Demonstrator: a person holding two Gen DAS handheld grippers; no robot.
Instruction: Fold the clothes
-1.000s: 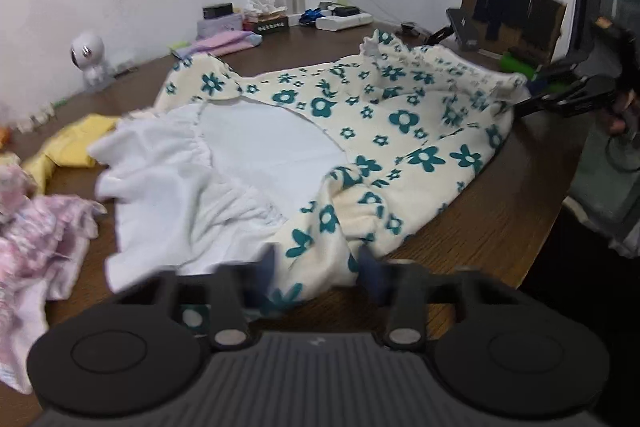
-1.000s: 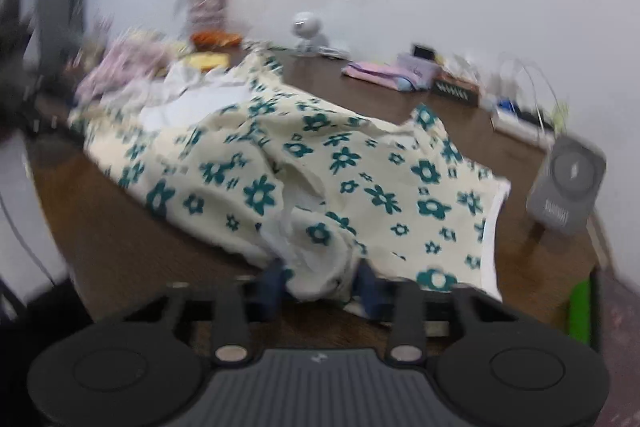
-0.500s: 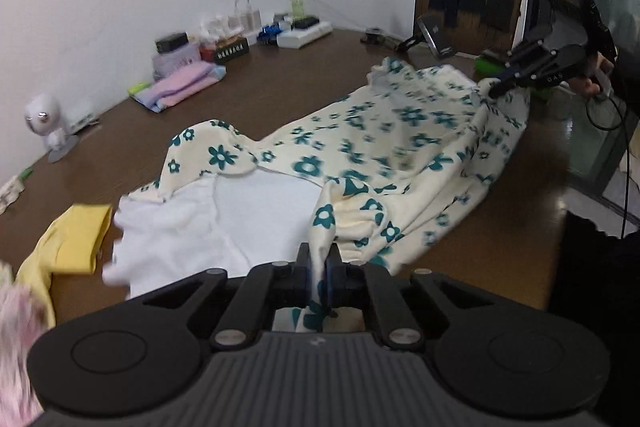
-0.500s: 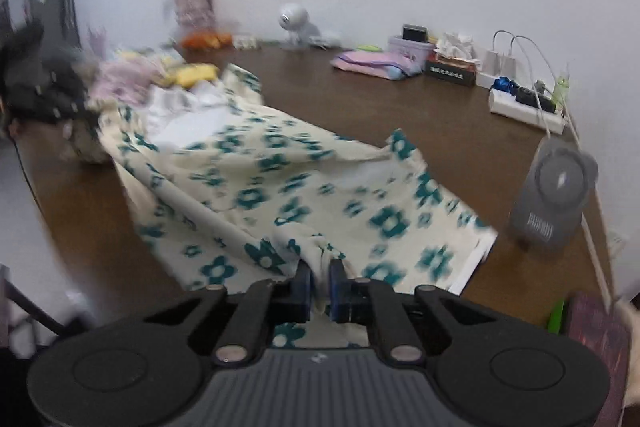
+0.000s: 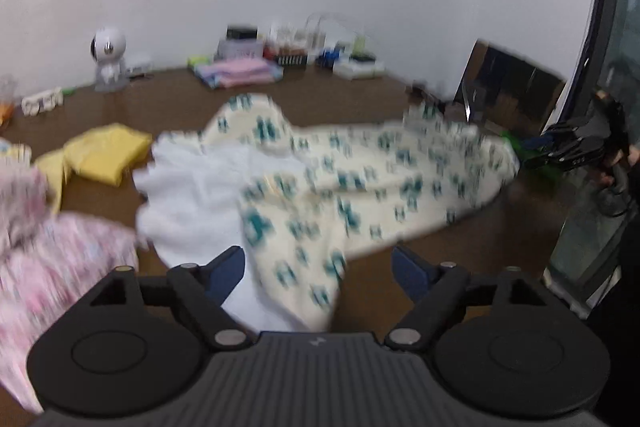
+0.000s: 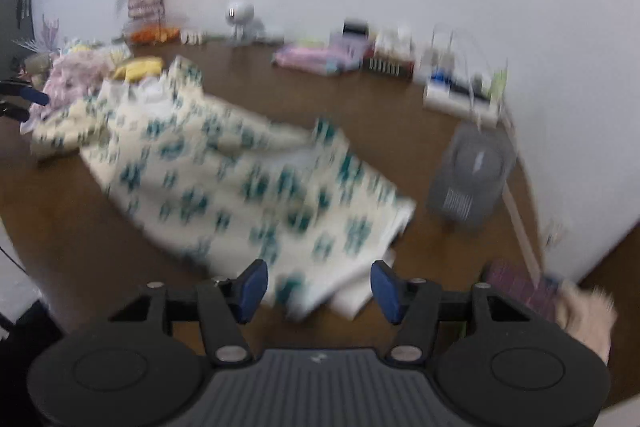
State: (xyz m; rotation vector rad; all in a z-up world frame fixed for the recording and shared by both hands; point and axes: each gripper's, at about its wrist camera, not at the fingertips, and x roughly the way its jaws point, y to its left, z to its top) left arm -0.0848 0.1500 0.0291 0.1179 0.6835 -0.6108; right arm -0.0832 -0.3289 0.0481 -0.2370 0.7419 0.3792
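While both sets of jaws are opening, the floral garment (image 5: 360, 183) lies on the brown table (image 5: 400, 291) — an edge between the left gripper (image 5: 318, 271) pads, a corner between the right gripper (image 6: 318, 287) pads, neither gripped.

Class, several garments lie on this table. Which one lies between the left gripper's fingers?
The cream garment with teal flowers, white inside; the yellow garment and pink garment lie off to its left.
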